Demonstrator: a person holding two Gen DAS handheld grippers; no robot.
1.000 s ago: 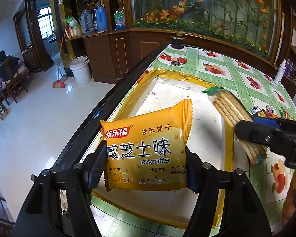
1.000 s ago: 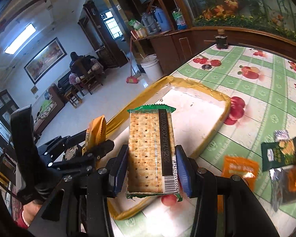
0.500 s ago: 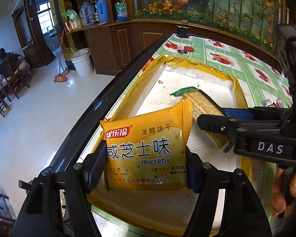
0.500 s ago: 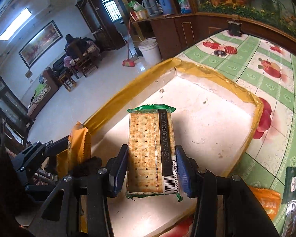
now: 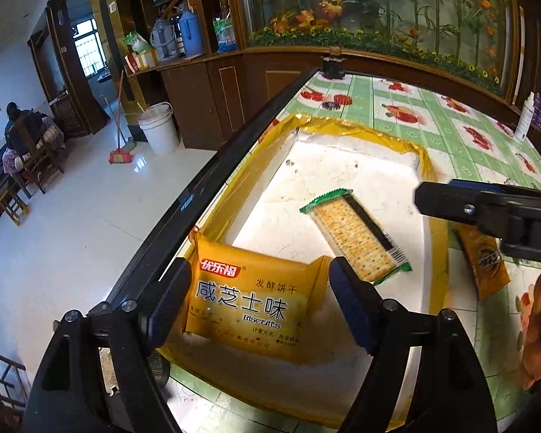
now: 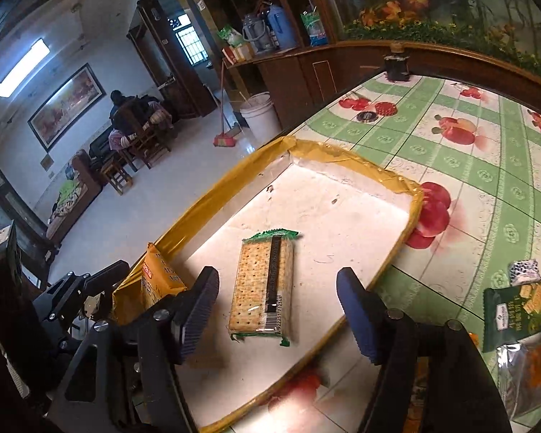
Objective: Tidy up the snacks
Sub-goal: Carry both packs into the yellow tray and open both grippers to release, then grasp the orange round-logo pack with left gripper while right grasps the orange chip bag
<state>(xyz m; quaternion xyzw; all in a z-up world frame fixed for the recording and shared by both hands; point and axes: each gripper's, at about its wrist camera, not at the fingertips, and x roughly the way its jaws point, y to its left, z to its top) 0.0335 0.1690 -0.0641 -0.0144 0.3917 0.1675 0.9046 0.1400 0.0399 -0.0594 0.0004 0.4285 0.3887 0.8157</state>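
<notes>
Both grippers' jaws have just been opening: the cracker sleeve [image 6: 262, 287] lies lengthwise, released, between the right gripper [image 6: 277, 310] pads, the yellow biscuit pack [image 5: 250, 303] loose between the left gripper [image 5: 259, 303] pads.

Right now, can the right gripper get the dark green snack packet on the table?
Probably yes. The dark green packet lies uncovered on the tablecloth, right of the tray, and the right gripper is open, having just dropped the crackers.

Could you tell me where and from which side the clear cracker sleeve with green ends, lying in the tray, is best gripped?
Grip the cracker sleeve across its two long edges near mid-length, coming from above. It lies flat on the tray floor, long and narrow, so its width likely fits open jaws. The crimped green ends are flimsy. The right gripper, jaws just opened with the sleeve loose between them, is already lined up.
</notes>
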